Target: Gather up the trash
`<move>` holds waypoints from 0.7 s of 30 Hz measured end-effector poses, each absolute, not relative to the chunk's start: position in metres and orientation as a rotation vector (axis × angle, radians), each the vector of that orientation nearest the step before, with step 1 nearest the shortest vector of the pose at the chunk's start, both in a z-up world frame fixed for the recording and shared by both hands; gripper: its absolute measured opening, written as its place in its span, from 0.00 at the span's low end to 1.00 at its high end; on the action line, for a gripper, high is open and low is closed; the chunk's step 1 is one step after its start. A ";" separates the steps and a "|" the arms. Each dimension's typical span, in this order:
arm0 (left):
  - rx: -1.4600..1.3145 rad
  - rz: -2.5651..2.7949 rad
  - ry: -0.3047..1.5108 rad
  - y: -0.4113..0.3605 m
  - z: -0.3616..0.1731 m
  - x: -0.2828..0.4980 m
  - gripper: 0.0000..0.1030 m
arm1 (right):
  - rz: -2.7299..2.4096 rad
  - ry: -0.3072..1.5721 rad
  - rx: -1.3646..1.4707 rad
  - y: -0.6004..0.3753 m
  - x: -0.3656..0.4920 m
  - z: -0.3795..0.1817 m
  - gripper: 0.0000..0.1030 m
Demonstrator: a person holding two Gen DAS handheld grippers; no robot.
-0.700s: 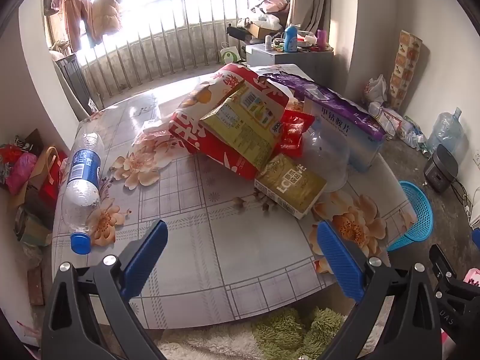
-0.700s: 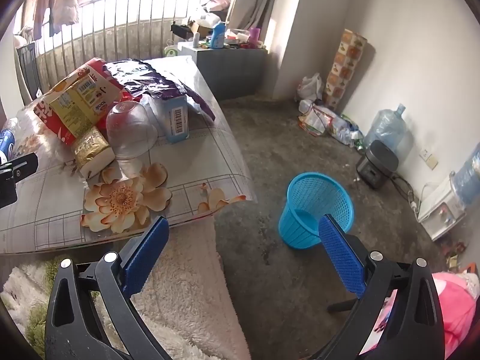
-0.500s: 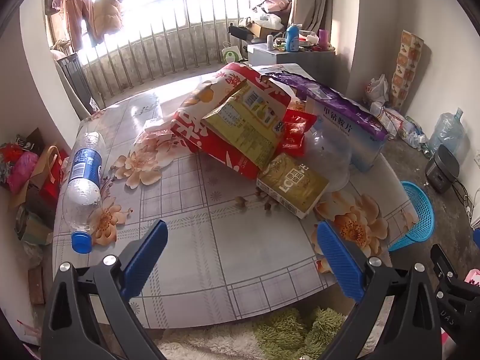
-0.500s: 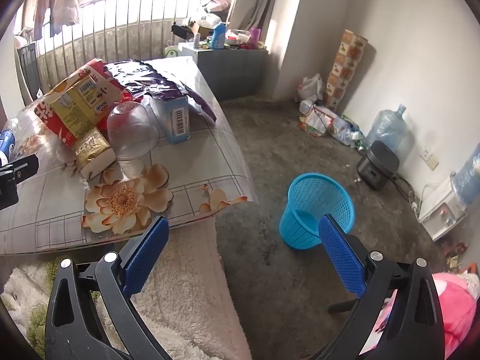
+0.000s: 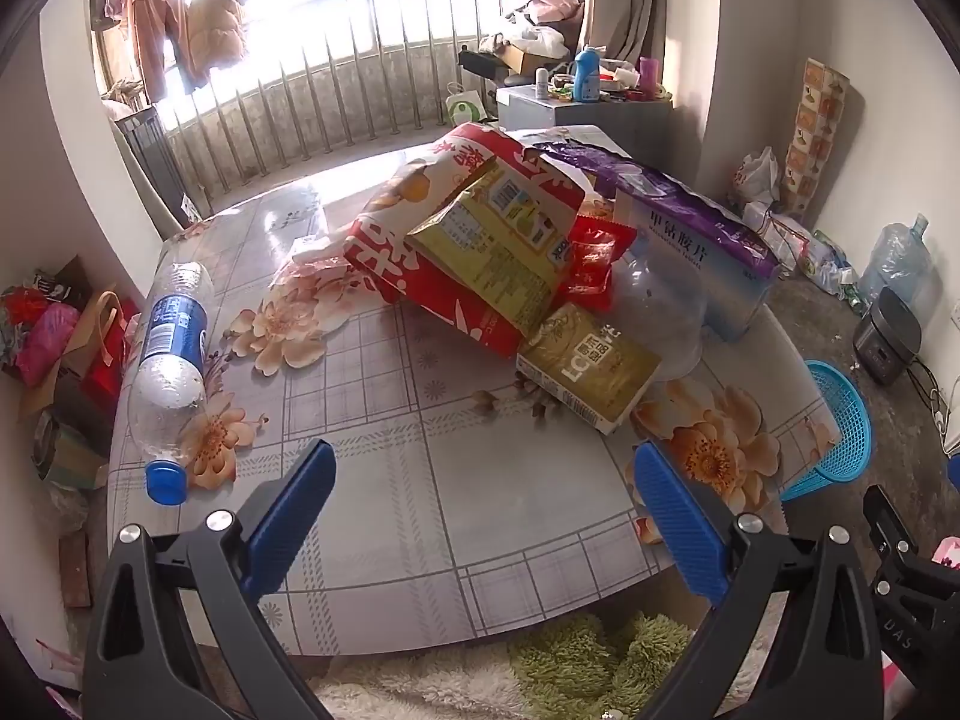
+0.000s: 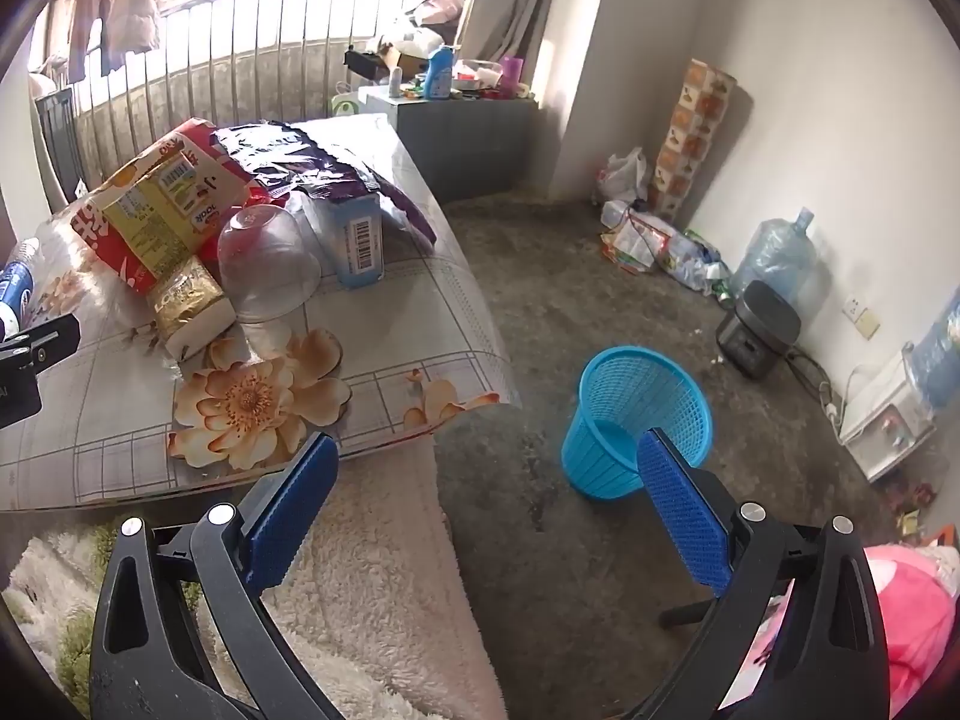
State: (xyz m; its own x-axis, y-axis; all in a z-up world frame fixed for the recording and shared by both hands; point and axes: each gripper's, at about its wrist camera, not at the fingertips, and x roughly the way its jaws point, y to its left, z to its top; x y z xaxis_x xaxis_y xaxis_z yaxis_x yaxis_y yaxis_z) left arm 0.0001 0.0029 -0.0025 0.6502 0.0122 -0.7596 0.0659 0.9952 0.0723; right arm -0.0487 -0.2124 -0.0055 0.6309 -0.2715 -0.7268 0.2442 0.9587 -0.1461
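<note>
Trash waits on the desk; both tools are wide open and hold nothing.
Left view: the left tool (image 5: 480, 504) has the gold box (image 5: 591, 369) at one o'clock, long side slanting. Right view: the right tool (image 6: 483, 495) has the blue basket (image 6: 639, 420) at one o'clock, the trash pile (image 6: 180, 228) at ten.

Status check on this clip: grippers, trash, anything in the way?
Left gripper and right gripper open, empty. Trash pile and bottle untouched on table. Blue basket on floor, path clear.
</note>
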 end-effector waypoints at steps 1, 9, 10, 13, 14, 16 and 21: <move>0.097 -0.031 0.863 0.003 -0.002 0.000 0.95 | -0.295 0.838 -0.034 -0.213 -0.049 -0.005 0.92; 0.099 -0.029 0.864 0.002 -0.003 0.000 0.95 | -0.295 0.837 -0.034 -0.221 -0.051 0.002 0.92; 0.099 -0.029 0.864 0.002 -0.003 0.000 0.95 | -0.294 0.837 -0.032 -0.222 -0.051 0.002 0.92; 0.099 -0.029 0.864 0.002 -0.003 0.000 0.95 | -0.294 0.838 -0.032 -0.222 -0.051 0.002 0.92; 0.100 -0.029 0.865 0.002 -0.003 0.000 0.95 | -0.295 0.837 -0.032 -0.222 -0.050 0.002 0.92; 0.100 -0.029 0.865 0.002 -0.003 0.000 0.95 | -0.294 0.837 -0.032 -0.222 -0.050 0.002 0.92; 0.100 -0.028 0.865 0.002 -0.003 0.000 0.95 | -0.294 0.837 -0.031 -0.222 -0.049 0.001 0.92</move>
State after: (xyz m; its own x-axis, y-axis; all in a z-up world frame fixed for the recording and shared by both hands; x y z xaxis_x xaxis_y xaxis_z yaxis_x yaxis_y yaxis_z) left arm 0.0005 0.0020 -0.0027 0.6488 0.0164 -0.7608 0.0651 0.9949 0.0770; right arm -0.0494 -0.2215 0.0011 0.6317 -0.2689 -0.7271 0.2448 0.9591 -0.1421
